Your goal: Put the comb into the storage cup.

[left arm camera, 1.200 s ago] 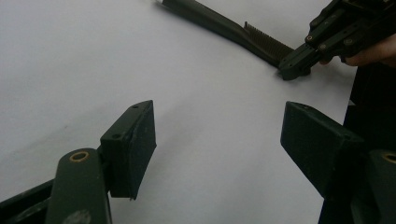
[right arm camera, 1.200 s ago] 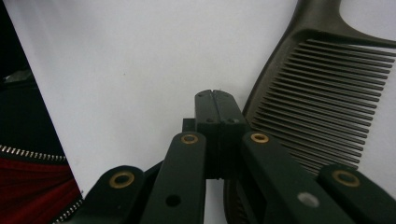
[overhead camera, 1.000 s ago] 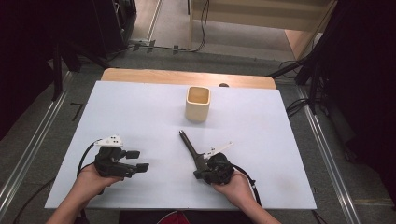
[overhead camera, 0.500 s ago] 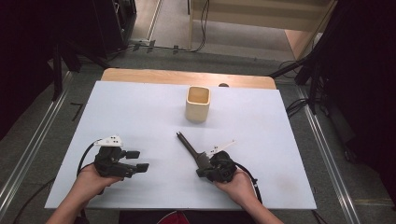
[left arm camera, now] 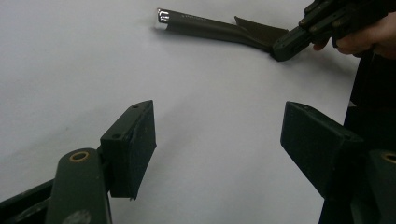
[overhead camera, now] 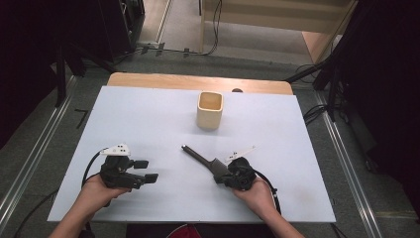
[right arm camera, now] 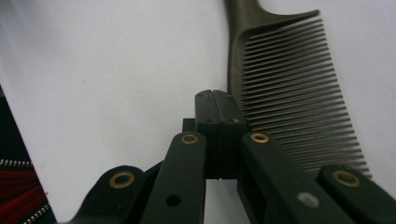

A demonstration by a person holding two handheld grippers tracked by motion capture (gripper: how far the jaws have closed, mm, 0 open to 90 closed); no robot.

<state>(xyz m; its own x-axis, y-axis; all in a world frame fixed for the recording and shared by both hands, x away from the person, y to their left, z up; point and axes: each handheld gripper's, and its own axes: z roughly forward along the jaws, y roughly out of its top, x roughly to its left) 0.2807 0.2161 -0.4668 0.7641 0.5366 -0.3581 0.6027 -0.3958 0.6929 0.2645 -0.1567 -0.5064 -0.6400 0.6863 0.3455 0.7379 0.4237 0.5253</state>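
On the white table sheet (overhead camera: 148, 124), the person's right hand (overhead camera: 257, 193) lies low near the front edge, palm down, pointing the right gripper (overhead camera: 236, 173) away and to the left. Its two black jaws are pressed flat together; in the right gripper view the dark, fine-toothed plastic comb with a long tapered handle (right arm camera: 289, 98) lies just beside them, and whether the jaws nip its spine or merely touch it is hard to tell from that angle. In the high view the comb (overhead camera: 200, 158) stretches from that gripper toward the table's middle, handle tip pointing up-left, short of the cream square cup (overhead camera: 210, 110), which stands upright well apart. The left hand (overhead camera: 96, 196) rests at the front left, holding the left gripper (overhead camera: 143, 171) level with its jaws spread wide over bare sheet.
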